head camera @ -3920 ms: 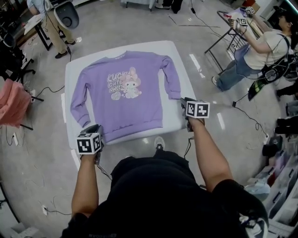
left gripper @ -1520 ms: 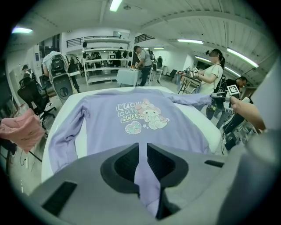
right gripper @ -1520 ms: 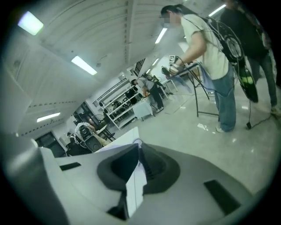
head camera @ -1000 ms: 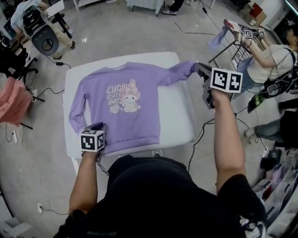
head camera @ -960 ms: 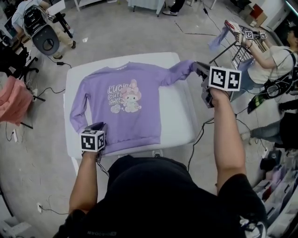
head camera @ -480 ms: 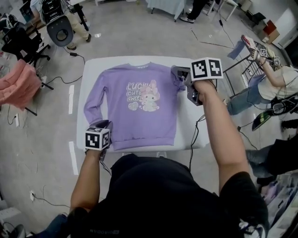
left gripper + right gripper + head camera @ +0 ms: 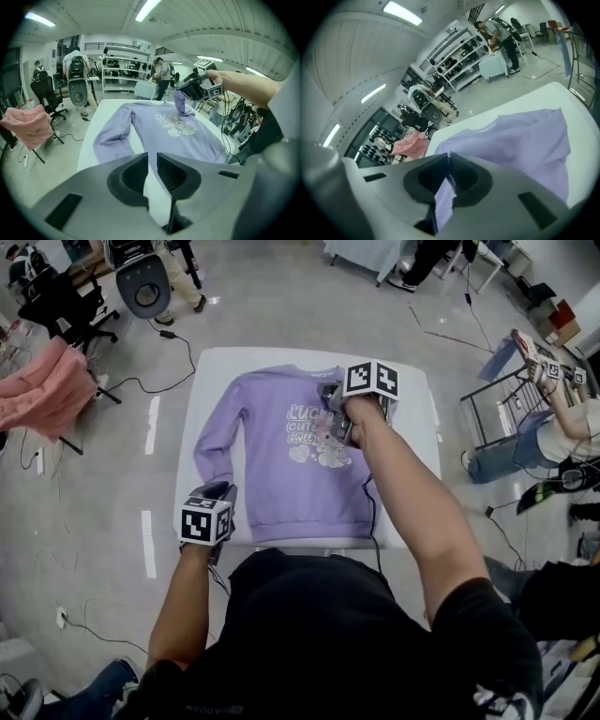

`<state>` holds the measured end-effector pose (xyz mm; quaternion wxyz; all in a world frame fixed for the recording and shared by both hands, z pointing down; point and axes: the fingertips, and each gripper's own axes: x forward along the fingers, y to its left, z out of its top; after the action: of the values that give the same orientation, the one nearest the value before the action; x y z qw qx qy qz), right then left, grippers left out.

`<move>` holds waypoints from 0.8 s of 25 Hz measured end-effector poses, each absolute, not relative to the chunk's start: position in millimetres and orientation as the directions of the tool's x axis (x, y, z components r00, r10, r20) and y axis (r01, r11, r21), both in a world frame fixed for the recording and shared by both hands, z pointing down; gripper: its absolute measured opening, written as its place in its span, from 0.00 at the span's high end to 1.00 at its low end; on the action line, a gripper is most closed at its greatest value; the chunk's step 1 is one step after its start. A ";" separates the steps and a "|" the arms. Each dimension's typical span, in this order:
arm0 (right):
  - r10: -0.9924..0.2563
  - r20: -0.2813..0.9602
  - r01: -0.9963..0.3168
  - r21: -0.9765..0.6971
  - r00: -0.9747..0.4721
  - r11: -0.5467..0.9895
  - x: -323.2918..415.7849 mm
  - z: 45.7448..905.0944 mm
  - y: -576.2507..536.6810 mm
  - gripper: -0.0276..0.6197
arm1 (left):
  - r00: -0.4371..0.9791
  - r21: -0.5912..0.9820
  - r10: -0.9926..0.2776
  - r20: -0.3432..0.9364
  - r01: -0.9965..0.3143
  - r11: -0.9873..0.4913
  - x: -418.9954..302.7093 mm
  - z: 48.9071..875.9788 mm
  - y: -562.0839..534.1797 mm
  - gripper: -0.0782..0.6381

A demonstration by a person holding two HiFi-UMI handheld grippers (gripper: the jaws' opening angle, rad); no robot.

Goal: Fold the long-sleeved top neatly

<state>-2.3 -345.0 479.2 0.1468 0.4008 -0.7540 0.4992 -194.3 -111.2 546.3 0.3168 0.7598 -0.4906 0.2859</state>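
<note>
A lilac long-sleeved top [image 7: 281, 470] with a cartoon print lies face up on the white table [image 7: 417, 474]. My right gripper [image 7: 330, 409] hangs over the chest print, shut on the cuff of the top's right sleeve, and lilac cloth [image 7: 443, 206] shows pinched between its pads. The left gripper view shows that sleeve [image 7: 180, 101] draping down from the right gripper [image 7: 186, 90]. My left gripper [image 7: 222, 491] hovers at the table's front left, beside the hem. Its jaws [image 7: 153, 161] stand slightly apart with only table and cloth seen through the gap. The left sleeve [image 7: 214, 432] lies flat.
A pink garment [image 7: 47, 390] hangs over a stand at the left. An office chair [image 7: 145, 282] stands behind the table. A wire rack [image 7: 502, 399] and a person [image 7: 553, 423] are at the right. Cables run over the floor [image 7: 141, 385].
My right gripper has carried the right sleeve from beyond the table's right edge leftwards and down over the chest. The left gripper has drifted a little along the hem.
</note>
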 end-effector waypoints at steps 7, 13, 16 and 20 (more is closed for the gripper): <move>-0.504 0.648 -0.781 -0.619 -0.571 0.089 -54.1 541.5 -370.2 0.91 | 0.341 0.182 -0.560 0.755 -0.930 -0.321 -225.1 546.3 -112.8 0.81; -0.480 0.689 -0.809 -0.583 -0.543 0.078 -90.8 593.0 -375.2 0.88 | 0.338 0.194 -0.534 0.775 -0.931 -0.309 -244.7 557.5 -105.8 0.81; -0.430 0.666 -0.773 -0.619 -0.610 0.138 -111.8 597.9 -371.1 0.72 | 0.339 0.198 -0.529 0.778 -0.931 -0.306 -247.5 558.5 -103.0 0.81; -0.356 0.654 -0.744 -0.612 -0.667 0.270 -124.9 588.8 -361.1 0.71 | 0.340 0.202 -0.536 0.773 -0.932 -0.301 -252.1 559.1 -105.8 0.81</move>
<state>-124.9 -361.1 588.8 0.1988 0.3560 -0.7718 0.4880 -252.1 -105.8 559.1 0.3308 0.7488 -0.4901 0.2993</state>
